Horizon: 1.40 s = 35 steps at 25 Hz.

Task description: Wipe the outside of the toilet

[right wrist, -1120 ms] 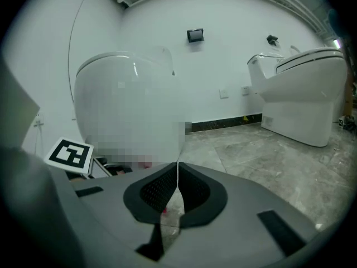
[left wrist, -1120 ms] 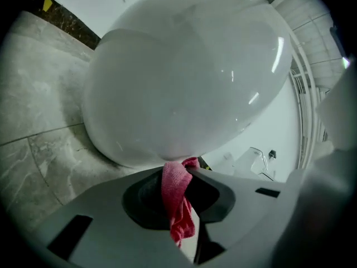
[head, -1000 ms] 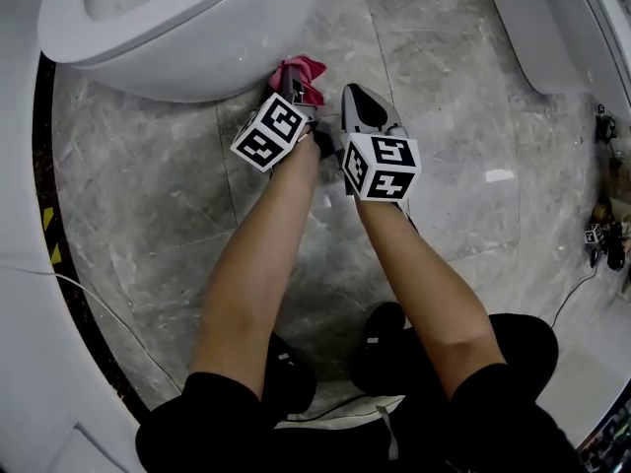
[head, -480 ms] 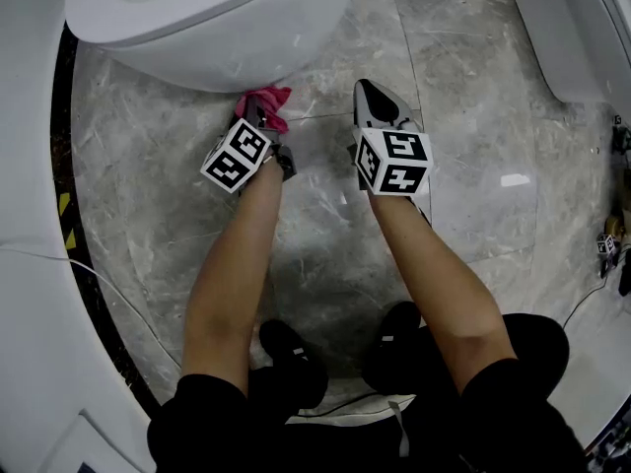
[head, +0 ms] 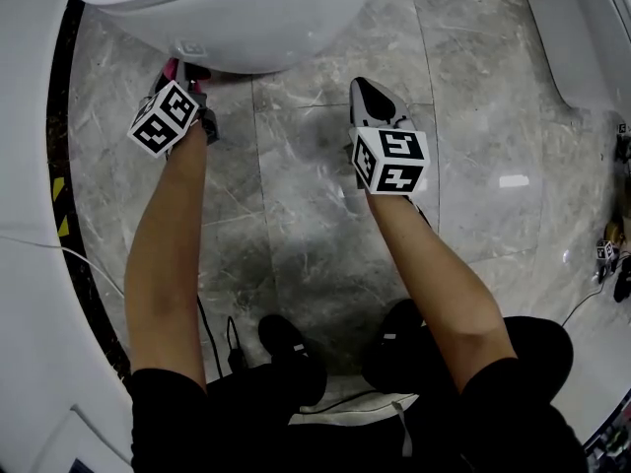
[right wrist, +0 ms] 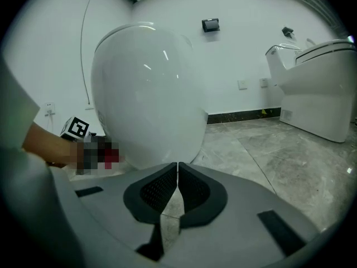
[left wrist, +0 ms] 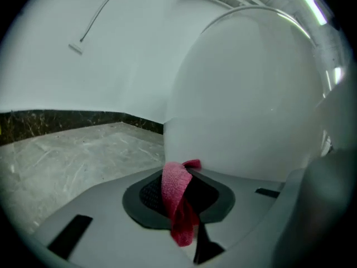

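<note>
Fingers (left wrist: 146,199) of the left gripper (left wrist: 179,201) are clamped on a red cloth (left wrist: 174,190), pinched as a narrow fold between the two dark pads. One loose end hangs toward 6 o'clock. A small tip pokes out toward 12 o'clock, right at the white wall of the toilet (left wrist: 245,94). Whether that tip touches the bowl I cannot tell, but it is at least just beside it. On the right gripper (right wrist: 177,190) the fingers are pressed together with nothing between them, aimed at the bowl but apart from it.

Seen from the head view, the toilet fills the 12 o'clock edge. The left gripper is tucked under the toilet's curve at about 11 o'clock, low near the grey marble floor (head: 296,195). The right gripper hangs at about 1 o'clock, clear of the bowl.

The cloth looks soft, light and limp, so it will likely bunch rather than lie flat. With only a thin fold gripped, little fabric meets the surface, and more cloth out in front of the pads would probably wipe better. The toilet looks hard, glazed, slick and fixed, so it needs no holding and the cloth should slide easily over it. The hard finger ends could knock the glaze if the fabric slips back.
</note>
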Each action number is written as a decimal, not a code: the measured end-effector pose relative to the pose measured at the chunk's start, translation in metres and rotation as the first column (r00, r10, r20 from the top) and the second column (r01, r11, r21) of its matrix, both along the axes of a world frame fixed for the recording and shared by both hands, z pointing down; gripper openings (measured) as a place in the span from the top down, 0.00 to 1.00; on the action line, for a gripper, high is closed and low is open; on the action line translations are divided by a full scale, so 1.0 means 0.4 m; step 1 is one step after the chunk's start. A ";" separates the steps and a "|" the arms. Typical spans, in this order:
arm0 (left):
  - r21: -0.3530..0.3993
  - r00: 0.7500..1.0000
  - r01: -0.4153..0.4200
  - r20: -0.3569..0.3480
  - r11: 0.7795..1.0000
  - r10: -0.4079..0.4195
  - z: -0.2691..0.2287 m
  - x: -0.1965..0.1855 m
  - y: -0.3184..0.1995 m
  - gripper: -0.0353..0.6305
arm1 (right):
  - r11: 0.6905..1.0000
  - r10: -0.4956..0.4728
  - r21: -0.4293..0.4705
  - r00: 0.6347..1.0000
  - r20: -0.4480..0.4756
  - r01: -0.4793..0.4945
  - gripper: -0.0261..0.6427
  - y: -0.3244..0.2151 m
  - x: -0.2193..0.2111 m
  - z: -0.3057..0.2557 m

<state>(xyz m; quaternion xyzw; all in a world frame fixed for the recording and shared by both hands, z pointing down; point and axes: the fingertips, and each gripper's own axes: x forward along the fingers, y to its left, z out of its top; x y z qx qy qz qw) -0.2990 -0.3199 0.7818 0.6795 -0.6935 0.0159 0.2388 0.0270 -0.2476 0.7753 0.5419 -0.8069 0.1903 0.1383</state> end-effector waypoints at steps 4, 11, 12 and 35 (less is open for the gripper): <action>0.006 0.998 0.063 0.019 0.998 -0.063 -0.017 -0.051 0.042 0.84 | 1.000 0.014 -0.017 1.000 -0.009 -0.014 0.91 0.004 0.014 -0.002; -0.047 0.996 -0.023 0.090 0.999 0.027 -0.220 -0.076 0.224 0.83 | 0.991 -0.008 -0.131 1.000 0.027 0.011 0.91 0.132 -0.096 -0.125; -0.040 0.994 -0.049 0.091 0.998 0.052 -0.278 -0.073 0.253 0.83 | 0.990 -0.015 -0.140 0.999 0.038 0.021 0.91 0.156 -0.122 -0.165; 0.300 0.863 -0.502 0.104 0.812 0.495 -1.936 0.246 0.674 0.83 | 0.950 -0.178 0.289 0.965 0.193 0.118 0.91 0.423 0.137 -2.047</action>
